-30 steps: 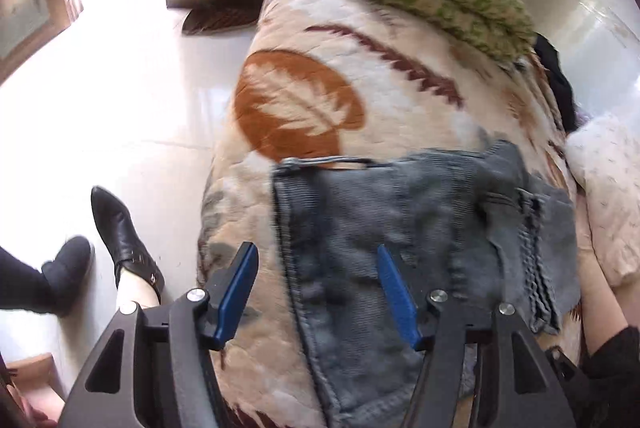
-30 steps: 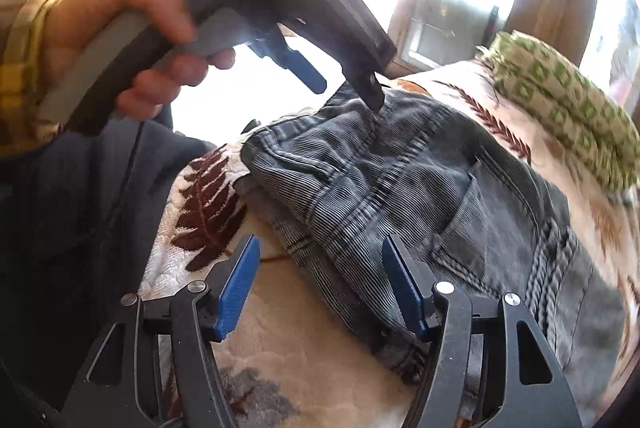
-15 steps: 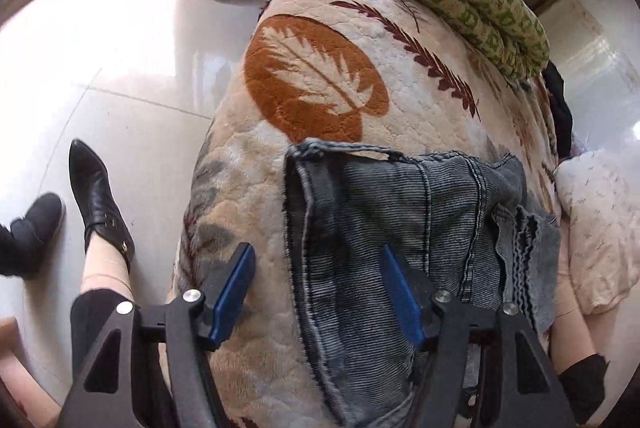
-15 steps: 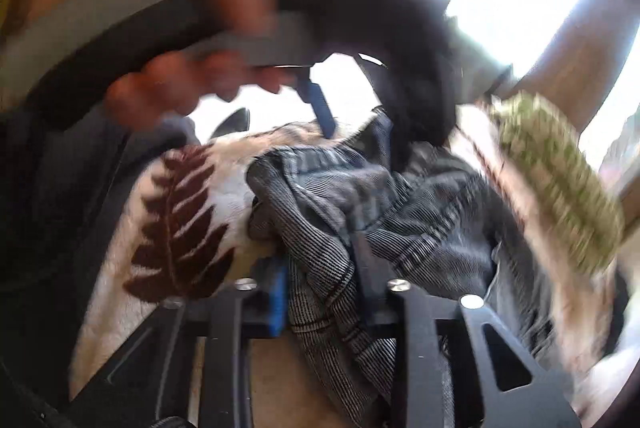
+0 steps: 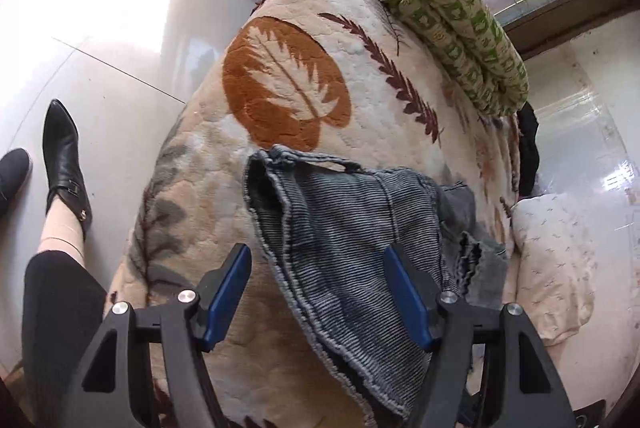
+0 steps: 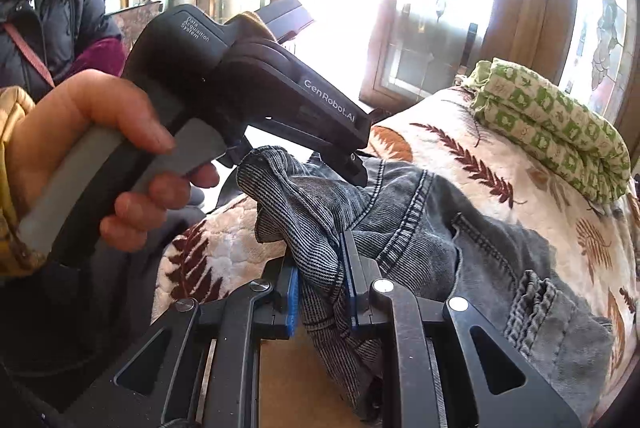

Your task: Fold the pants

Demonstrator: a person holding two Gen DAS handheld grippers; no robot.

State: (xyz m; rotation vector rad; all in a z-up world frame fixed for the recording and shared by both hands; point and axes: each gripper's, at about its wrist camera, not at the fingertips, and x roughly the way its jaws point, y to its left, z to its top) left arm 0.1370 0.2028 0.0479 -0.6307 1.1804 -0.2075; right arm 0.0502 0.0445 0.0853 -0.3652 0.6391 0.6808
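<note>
Left wrist view looks down on the pants (image 5: 352, 228) — grey-blue ribbed denim — lying bunched on a leaf-patterned blanket (image 5: 288, 99), which serves as the landmark for everything else. The left gripper (image 5: 316, 292) hovers over the near part of the blanket with its blue fingers (image 5: 226, 292) spread wide; one stitched edge of the pants runs between them, and whether cloth touches them cannot be told. The far hem of the pants ends just short of the blanket's big orange leaf, with bare blanket beyond it up to a green patterned bundle (image 5: 460, 27) at the far end. Off the blanket's left edge lies open white tile floor (image 5: 112, 39), where a black shoe (image 5: 64, 163) stands near the edge; off its right edge sits a pale pillow (image 5: 552, 260). Right wrist view shows the right gripper (image 6: 320, 292) pinching a gathered fold of the pants (image 6: 400, 228) at the blanket's near edge, fingers pressed against the cloth on both sides — the fold rises a little above the blanket. The person's hand (image 6: 100, 155) holds the left gripper's handle above that same corner.
</note>
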